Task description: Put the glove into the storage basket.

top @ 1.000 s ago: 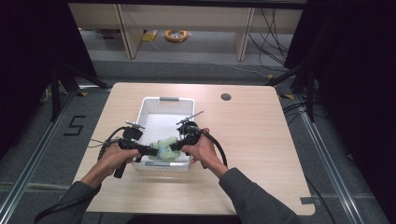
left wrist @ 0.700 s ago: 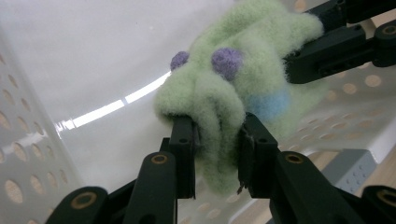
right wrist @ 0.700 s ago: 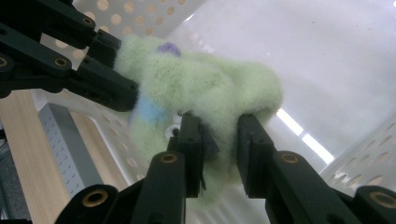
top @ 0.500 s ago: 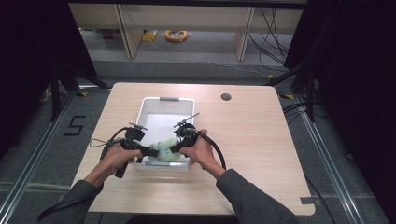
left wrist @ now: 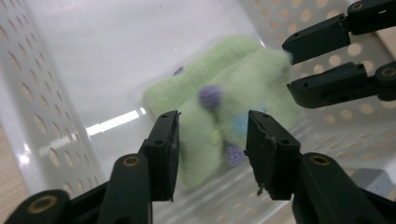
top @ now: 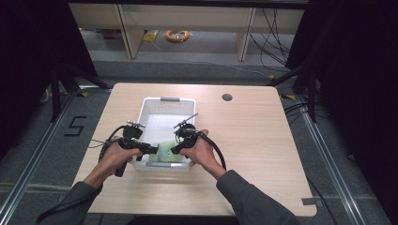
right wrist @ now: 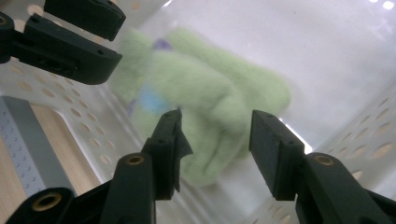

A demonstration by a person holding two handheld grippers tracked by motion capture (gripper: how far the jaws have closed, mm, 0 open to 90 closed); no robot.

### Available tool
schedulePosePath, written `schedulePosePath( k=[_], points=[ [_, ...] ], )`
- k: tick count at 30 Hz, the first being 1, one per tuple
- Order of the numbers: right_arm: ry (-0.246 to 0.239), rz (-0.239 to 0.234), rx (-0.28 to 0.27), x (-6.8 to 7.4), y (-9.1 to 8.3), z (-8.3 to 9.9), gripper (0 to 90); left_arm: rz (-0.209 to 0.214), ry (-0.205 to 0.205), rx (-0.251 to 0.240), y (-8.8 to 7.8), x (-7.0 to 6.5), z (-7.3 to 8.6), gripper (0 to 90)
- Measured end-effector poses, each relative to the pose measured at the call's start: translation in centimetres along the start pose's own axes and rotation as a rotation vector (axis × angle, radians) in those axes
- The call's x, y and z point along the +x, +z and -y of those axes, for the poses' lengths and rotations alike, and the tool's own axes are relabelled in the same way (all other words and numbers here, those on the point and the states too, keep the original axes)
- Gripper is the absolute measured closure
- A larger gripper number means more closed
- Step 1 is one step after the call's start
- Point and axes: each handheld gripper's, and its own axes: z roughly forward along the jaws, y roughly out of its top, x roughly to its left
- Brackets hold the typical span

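Resting at the near end of the white perforated basket (top: pixel 165 101), the green fuzzy sock (top: pixel 165 151) with purple and blue dots lies loose on the basket floor, likely because both grippers brought it there to drop it. The left gripper (top: pixel 154 149) and right gripper (top: pixel 173 150) face each other across the sock from either side, jaws spread and gripping nothing. In the left gripper view the sock (left wrist: pixel 224 112) shows beyond the gap between the pads, blurred as if falling; the right gripper view shows the same (right wrist: pixel 205 107). Compared with a second ago, when the pads pinched the sock, both sets of jaws have just been opening and the sock has sunk lower into the basket, while the hands themselves kept their place
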Motion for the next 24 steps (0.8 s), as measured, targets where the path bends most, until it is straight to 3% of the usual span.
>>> schedulePosePath(
  k=[2, 4, 8, 9, 10, 12, 14, 16, 17, 18, 19, 20, 21, 24],
  points=[
    [-0.008, 0.005, -0.016, -0.1, -0.4, -0.2, 50.5, 0.008, -0.011, -0.025, -0.3, -0.2, -0.1, 52.5],
    [-0.008, 0.007, -0.029, -0.1, -0.9, -0.4, 50.0, 0.018, 0.003, -0.041, -0.6, -0.4, -0.2, 51.7],
    [-0.007, -0.010, -0.057, -0.1, -1.8, -0.6, 48.3, 0.022, 0.021, -0.035, -0.8, -1.1, -0.1, 50.2],
    [0.023, -0.021, -0.046, 0.0, -2.1, -0.6, 47.5, 0.025, 0.023, -0.041, -0.9, -1.3, 0.0, 49.7],
    [-0.007, -0.011, -0.066, -0.2, -2.3, -0.6, 47.3, 0.027, 0.022, -0.053, -0.9, -1.4, 0.0, 49.6],
    [0.021, -0.007, -0.055, -0.1, -2.7, -0.5, 46.4, 0.037, 0.029, -0.046, -1.1, -1.6, 0.0, 48.4],
    [-0.021, -0.020, -0.085, -0.4, -2.9, -0.4, 46.1, 0.036, 0.033, -0.057, -1.2, -1.9, 0.0, 47.6],
    [0.011, -0.025, -0.072, -0.3, -3.4, -0.2, 45.8, 0.044, 0.034, -0.048, -1.3, -2.0, -0.1, 45.2],
    [-0.011, -0.024, -0.082, -0.4, -3.5, -0.2, 45.5, 0.044, 0.036, -0.046, -1.4, -2.1, 0.0, 43.9],
    [0.002, -0.016, -0.072, -0.5, -3.6, -0.1, 45.0, 0.048, 0.031, -0.051, -1.4, -2.3, 0.0, 43.1],
    [-0.026, -0.032, -0.099, -0.6, -3.8, 0.0, 44.9, 0.046, 0.029, -0.053, -1.5, -2.4, 0.0, 41.9],
    [-0.006, -0.041, -0.087, -0.6, -4.0, 0.1, 44.8, 0.048, 0.029, -0.063, -1.6, -2.5, 0.0, 40.9],
    [-0.037, -0.052, -0.109, -0.8, -4.1, 0.1, 44.1, 0.052, 0.022, -0.065, -1.6, -2.6, 0.0, 40.0],
    [-0.047, -0.047, -0.121, -0.9, -4.6, 0.4, 42.7, 0.064, 0.022, -0.056, -1.8, -2.9, 0.1, 35.7]
  ],
)
